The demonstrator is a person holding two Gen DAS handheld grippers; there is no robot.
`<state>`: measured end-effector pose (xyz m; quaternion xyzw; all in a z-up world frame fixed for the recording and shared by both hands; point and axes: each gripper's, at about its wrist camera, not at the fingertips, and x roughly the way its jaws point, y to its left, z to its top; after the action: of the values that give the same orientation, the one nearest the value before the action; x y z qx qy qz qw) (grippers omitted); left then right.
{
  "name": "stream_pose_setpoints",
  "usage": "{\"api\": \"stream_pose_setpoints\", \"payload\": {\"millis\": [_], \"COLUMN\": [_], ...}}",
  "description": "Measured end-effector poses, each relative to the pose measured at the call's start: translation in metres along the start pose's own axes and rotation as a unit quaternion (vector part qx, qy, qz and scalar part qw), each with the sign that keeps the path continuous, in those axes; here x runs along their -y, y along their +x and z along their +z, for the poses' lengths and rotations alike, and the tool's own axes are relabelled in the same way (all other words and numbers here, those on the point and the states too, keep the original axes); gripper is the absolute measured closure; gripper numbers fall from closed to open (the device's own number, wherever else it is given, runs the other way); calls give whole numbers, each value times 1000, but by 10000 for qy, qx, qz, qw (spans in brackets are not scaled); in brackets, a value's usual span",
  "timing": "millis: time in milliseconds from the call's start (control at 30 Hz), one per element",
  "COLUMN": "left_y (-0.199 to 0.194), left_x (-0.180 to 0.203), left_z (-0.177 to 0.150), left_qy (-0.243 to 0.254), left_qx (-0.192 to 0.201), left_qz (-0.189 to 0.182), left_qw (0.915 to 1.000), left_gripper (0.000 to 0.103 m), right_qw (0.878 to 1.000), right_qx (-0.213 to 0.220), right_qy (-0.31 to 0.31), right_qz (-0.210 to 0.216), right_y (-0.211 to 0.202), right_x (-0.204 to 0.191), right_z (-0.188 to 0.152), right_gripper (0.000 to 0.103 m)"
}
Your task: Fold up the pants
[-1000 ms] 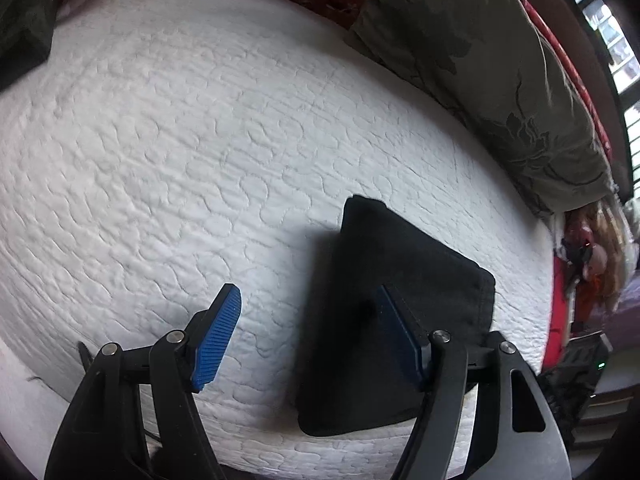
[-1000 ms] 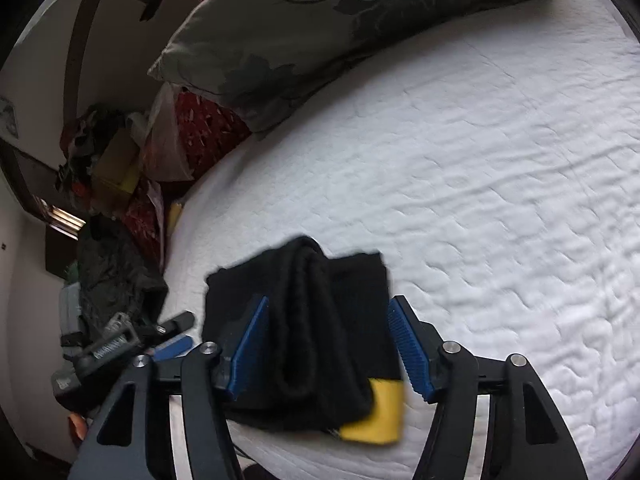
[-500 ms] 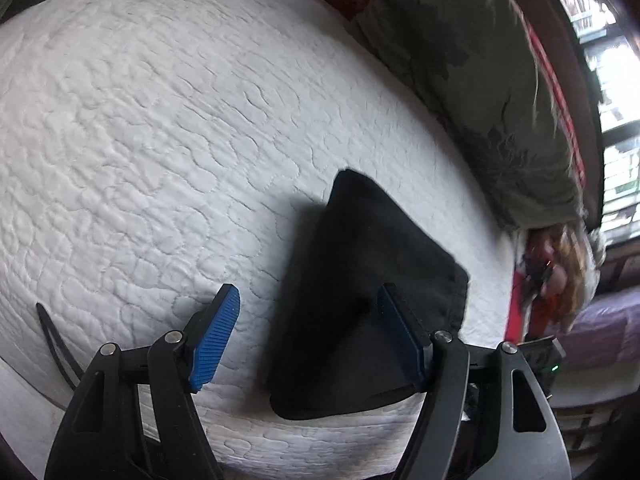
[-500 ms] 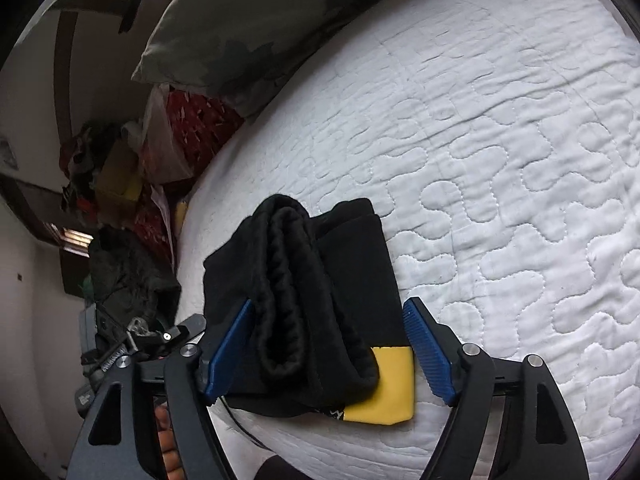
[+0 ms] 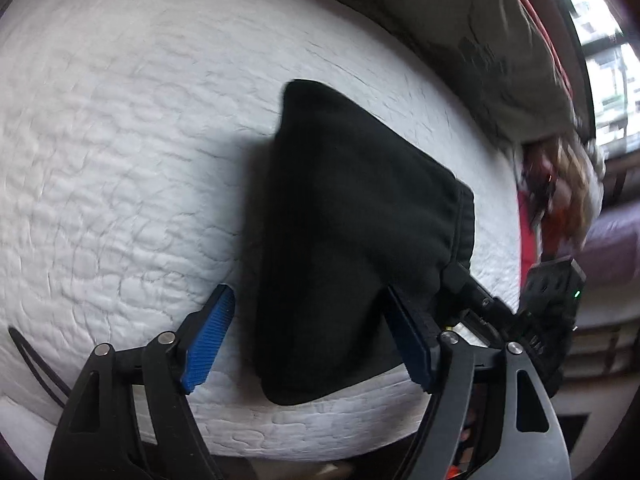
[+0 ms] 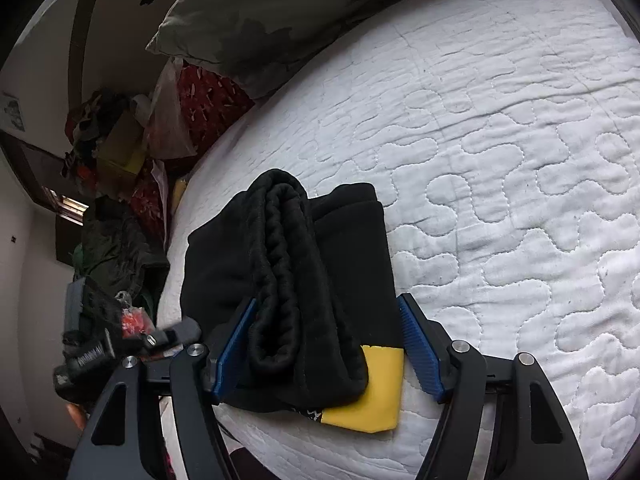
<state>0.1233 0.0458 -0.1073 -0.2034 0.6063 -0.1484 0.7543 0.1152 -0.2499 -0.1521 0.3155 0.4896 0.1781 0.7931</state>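
The black pants (image 5: 352, 220) lie folded into a thick bundle near the front edge of the white quilted bed (image 5: 120, 140). My left gripper (image 5: 308, 340) straddles the near end of the bundle. Its jaws are opening, and the left pad (image 5: 208, 340) stands clear of the cloth. From the other side my right gripper (image 6: 326, 350) straddles the pants (image 6: 288, 280), where the rolled layers and a yellow patch (image 6: 372, 400) show. Its jaws are closing, with the pads close against the bundle's sides and no visible squeeze.
A large dark floral pillow (image 6: 300, 12) lies along the far side of the bed (image 6: 500, 160). Bags, boxes and dark clothes (image 6: 116, 148) are piled on the floor beside it. A thin black strap (image 5: 36, 364) hangs over the front edge at the left.
The left gripper has tilted down and come closer to the pants, which now fill more of its view. The right gripper has sunk toward the bundle, and the pants have stayed put.
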Motion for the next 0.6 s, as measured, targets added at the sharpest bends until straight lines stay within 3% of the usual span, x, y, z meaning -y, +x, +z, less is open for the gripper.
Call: {"api": "stream_pose_setpoints", "payload": {"millis": [167, 200, 267, 300, 467, 600], "left_y": [5, 6, 11, 12, -1, -10], "left_x": [0, 0, 2, 2, 6, 28], "left_z": [10, 10, 14, 14, 6, -4], "left_qy": [-131, -151, -251, -356, -324, -42], "left_qx": [4, 15, -77, -85, 100, 245], "left_qz": [-231, -295, -518, -501, -414, -80], "left_qw": [9996, 9994, 9983, 9981, 9986, 9997], "left_gripper": [27, 30, 49, 51, 71, 72], "right_qw": [10000, 10000, 10000, 10000, 9999, 10000], "right_qx": [-11, -10, -9, -21, -35, 40], "right_qy": [-22, -32, -22, -8, 61, -23], "right_qz": [78, 67, 40, -1, -110, -20], "right_y": [-2, -2, -3, -2, -3, -14], "right_x": [5, 5, 4, 4, -5, -16], "right_z": [-1, -1, -1, -1, 3, -2], "right_gripper": [31, 31, 31, 33, 55, 61]}}
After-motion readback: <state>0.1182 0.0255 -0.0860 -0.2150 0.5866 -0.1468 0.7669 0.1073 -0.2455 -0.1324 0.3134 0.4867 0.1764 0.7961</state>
